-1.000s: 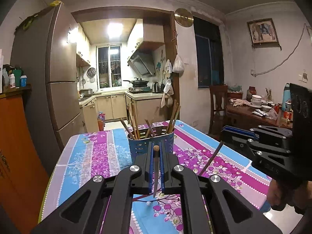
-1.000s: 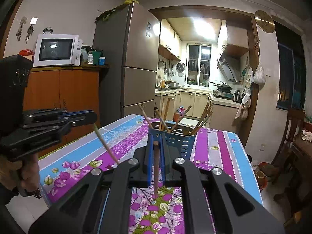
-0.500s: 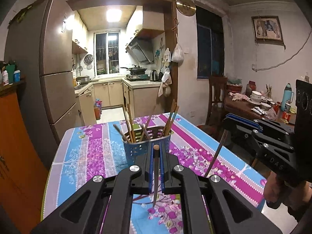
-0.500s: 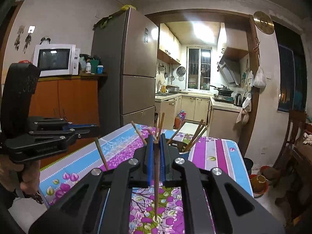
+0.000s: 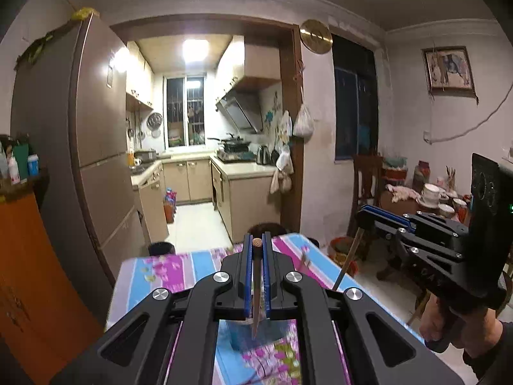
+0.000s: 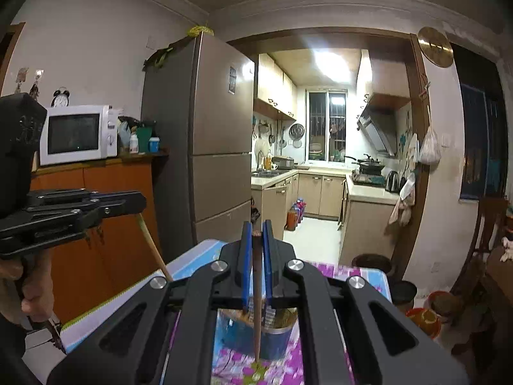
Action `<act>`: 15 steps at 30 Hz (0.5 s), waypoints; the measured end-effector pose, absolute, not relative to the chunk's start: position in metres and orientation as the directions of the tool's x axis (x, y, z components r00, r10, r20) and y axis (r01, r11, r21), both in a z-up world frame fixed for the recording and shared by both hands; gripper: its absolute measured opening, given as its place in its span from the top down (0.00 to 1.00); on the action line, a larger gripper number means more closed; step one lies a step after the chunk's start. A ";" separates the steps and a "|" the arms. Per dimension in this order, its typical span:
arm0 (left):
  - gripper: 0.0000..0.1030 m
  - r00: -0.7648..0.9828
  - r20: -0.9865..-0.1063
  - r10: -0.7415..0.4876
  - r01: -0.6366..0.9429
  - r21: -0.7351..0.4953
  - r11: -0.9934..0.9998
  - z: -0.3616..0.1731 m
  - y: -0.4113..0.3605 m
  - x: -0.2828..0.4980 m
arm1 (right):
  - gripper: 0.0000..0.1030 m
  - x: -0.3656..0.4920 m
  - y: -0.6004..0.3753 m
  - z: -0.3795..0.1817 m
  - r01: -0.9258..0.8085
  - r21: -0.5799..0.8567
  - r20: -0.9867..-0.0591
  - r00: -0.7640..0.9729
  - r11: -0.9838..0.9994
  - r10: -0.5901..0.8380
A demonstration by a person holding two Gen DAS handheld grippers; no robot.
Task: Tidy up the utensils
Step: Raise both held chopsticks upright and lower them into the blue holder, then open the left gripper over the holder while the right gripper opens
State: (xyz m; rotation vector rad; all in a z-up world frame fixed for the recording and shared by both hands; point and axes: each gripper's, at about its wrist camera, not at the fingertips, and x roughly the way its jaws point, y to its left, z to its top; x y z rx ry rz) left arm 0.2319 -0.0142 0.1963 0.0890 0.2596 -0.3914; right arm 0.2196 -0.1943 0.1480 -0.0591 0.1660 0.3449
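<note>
The left gripper [image 5: 255,250] is pinching a single chopstick [image 5: 255,292] between its blue pads, jaws pressed tight on it, the butt end poking up at the fingertips and the thin tip hanging down toward the blue utensil holder [image 5: 256,332], which is showing only as a blurred patch low in the left wrist view. The right gripper [image 6: 255,239] is doing the same with a second chopstick [image 6: 256,301], its tip dangling in front of the holder [image 6: 256,337], which is standing on the flowered tablecloth [image 6: 288,365] toward the table's far edge, with other sticks already leaning inside. Each tool is also appearing in the other's camera, held well apart at the table's sides, each with its stick angling down. Judging from this, both sticks are poised above the holder, not yet in it. The risk lies in the aim: each stick is gripped near its top, so the long free end may be swinging, and a tip that is catching the rim or the sticks already inside could tip the light holder or skid out onto the cloth. Bringing both in at once could also cross the two sticks or knock the tools together over the opening.
</note>
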 end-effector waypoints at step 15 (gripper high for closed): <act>0.93 0.892 -0.309 -0.329 0.352 0.020 0.936 0.206 -0.041 0.324 | 0.95 0.310 -0.199 0.165 -0.319 -0.011 -0.201 0.929 0.948 0.310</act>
